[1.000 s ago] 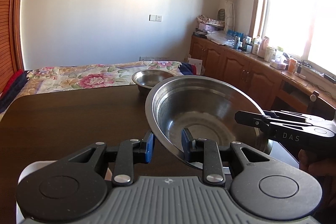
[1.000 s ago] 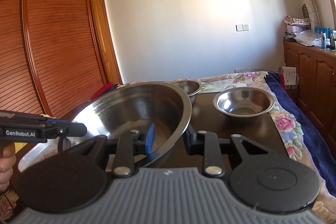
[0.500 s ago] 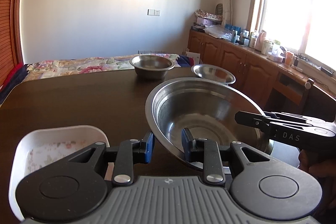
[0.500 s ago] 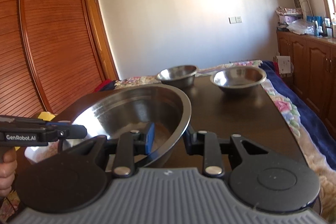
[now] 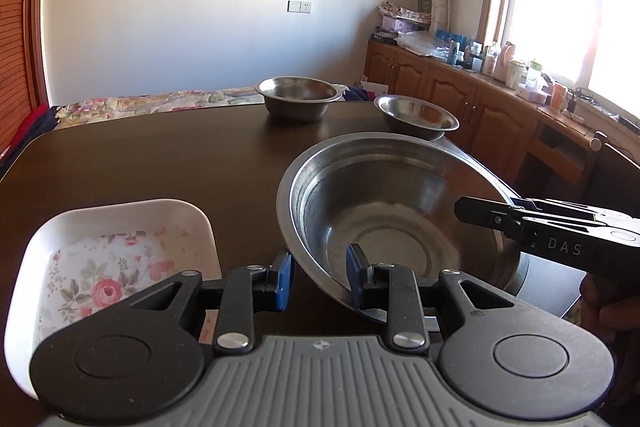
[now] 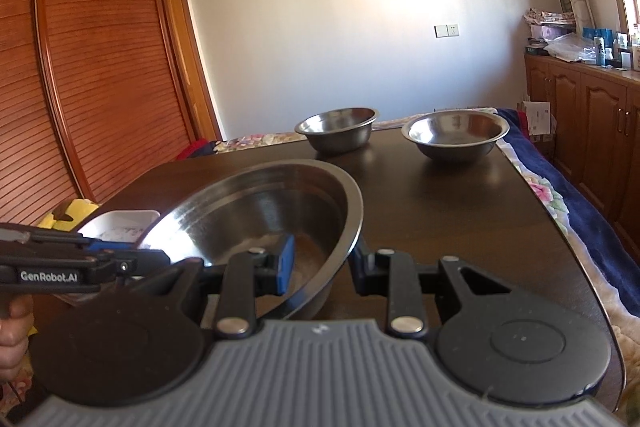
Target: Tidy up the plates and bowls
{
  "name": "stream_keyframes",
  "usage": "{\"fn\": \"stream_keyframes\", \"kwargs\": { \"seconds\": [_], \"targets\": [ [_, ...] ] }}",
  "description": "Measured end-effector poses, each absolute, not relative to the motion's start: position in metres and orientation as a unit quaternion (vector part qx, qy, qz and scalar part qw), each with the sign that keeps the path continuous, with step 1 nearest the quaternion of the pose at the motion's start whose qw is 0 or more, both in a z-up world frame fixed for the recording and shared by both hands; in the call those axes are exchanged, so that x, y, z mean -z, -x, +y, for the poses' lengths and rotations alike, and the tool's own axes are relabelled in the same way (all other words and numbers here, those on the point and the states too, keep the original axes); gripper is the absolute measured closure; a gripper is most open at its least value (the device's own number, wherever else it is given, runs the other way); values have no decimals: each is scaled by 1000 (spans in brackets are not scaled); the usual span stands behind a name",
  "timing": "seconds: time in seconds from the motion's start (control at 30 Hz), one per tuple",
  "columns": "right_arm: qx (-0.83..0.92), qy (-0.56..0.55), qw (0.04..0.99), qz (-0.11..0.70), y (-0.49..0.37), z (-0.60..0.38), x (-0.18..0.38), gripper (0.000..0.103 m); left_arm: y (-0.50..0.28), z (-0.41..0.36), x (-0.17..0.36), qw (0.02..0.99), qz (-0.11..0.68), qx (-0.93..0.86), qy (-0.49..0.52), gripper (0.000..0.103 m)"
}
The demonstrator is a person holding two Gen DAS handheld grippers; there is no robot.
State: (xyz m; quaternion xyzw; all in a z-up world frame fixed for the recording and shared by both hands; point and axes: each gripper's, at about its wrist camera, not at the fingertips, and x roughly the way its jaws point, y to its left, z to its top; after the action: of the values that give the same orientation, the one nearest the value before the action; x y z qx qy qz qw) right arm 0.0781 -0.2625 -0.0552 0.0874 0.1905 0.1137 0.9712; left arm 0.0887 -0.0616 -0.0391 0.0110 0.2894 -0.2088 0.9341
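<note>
Both the left gripper (image 5: 320,277) and the right gripper (image 6: 322,267) had their fingers clenched on opposite rims of the large steel bowl (image 5: 396,219), held low over the counter (image 5: 160,163), just beside the white dish (image 5: 116,259), with two small bowls (image 6: 456,137) well beyond.

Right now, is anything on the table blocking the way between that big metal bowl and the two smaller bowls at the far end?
Nothing visible does. The big bowl, held at its rim by both tools, faces bare dark tabletop up to the two small bowls. The white floral dish sits off to its left.
</note>
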Motion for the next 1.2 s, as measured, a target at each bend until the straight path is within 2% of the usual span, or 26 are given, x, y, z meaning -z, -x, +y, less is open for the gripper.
{"fn": "stream_keyframes", "kwargs": {
  "seconds": [0.73,0.83,0.87,1.0,1.1,1.2],
  "targets": [
    [-109,-82,970,201,-80,-258,55,71,-88,-60,36,935,288,209,-11,69],
    [-104,-78,972,198,-79,-257,53,65,-90,-60,35,935,289,206,-10,65],
    [-103,-78,972,196,-79,-257,52,62,-90,-59,35,935,288,205,-9,61],
    [-99,-76,974,191,-77,-260,49,61,-91,-55,34,937,284,202,-4,45],
    [-95,-73,976,183,-76,-265,43,55,-91,-51,30,939,278,200,0,41],
    [-91,-68,978,172,-76,-273,32,55,-94,-47,22,942,269,198,2,38]
  ]
}}
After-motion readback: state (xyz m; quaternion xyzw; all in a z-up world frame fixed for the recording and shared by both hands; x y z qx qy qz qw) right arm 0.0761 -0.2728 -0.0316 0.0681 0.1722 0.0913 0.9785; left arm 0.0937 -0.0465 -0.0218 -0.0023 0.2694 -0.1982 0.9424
